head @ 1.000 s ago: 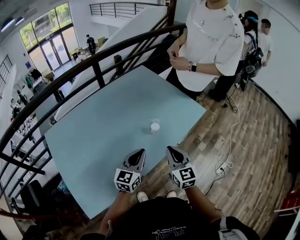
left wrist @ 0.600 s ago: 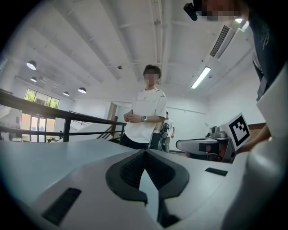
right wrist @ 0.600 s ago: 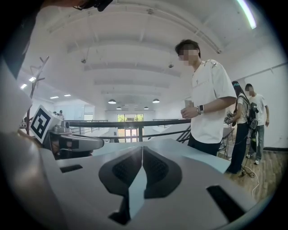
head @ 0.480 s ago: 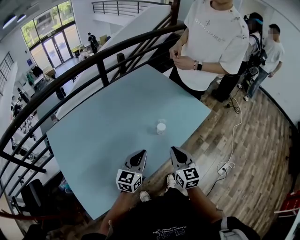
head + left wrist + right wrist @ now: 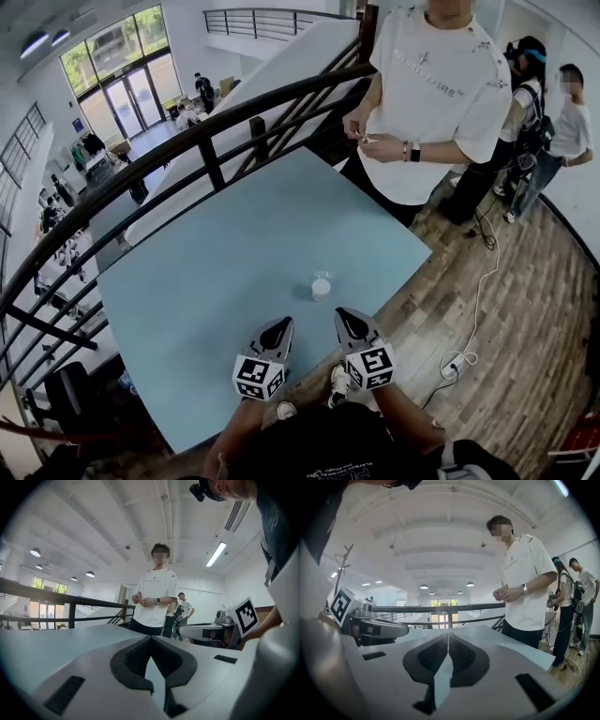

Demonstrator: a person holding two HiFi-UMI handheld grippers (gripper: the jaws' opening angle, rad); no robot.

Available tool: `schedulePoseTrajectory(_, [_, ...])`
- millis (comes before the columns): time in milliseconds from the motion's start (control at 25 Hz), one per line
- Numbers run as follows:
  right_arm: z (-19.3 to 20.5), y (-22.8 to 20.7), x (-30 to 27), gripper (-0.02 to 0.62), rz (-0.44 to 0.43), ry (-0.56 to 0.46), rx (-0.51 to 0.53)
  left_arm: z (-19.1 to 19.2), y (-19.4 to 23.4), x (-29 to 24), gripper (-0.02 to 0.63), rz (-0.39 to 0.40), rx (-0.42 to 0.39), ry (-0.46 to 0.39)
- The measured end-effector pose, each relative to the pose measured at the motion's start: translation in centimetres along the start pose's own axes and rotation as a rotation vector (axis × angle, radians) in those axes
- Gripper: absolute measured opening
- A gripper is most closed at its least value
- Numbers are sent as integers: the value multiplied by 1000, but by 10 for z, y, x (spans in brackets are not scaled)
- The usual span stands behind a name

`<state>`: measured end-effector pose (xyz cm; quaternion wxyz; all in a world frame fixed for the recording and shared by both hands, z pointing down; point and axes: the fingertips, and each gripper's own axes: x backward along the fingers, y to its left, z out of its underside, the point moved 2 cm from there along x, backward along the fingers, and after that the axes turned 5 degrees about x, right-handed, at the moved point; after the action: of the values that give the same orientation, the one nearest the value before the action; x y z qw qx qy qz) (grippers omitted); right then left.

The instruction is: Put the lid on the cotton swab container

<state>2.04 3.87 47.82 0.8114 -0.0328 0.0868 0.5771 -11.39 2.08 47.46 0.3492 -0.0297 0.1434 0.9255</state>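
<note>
Pressed together & empty: L tongs (image 5: 278,326), R tongs (image 5: 344,317). Side by side over worktop (image 5: 225,244) edge, near cotton swab container (image 5: 322,287).

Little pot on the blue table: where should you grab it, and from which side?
Probably around its round side wall, a jaw on each side. The little pot stands upright and alone on the table, so its sides are free. Come level from the near edge, where the right hand-held gripper is closest; its shut jaws must open first.
</note>
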Motion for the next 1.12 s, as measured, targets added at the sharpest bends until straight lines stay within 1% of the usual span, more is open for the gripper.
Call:
schedulePoseTrajectory(400, [3, -50, -30, 20, -95, -16, -31, -4, 7, -55, 11, -77, 13, 18])
schedulePoseTrajectory(560, [5, -68, -44, 20, -131, -24, -13, -4, 11, -74, 11, -115, 5, 20])
schedulePoseTrajectory(720, [7, -87, -52, 20, -162, -39, -16, -3, 12, -92, 11, -152, -2, 24])
schedulePoseTrajectory(880, [10, -94, -60, 20, -205, -45, -18, -5, 17, -99, 11, -197, 9, 8])
schedulePoseTrajectory(1120, [6, -91, -69, 20, -272, -58, -16, -11, 22, -100, 11, -251, -6, 2])
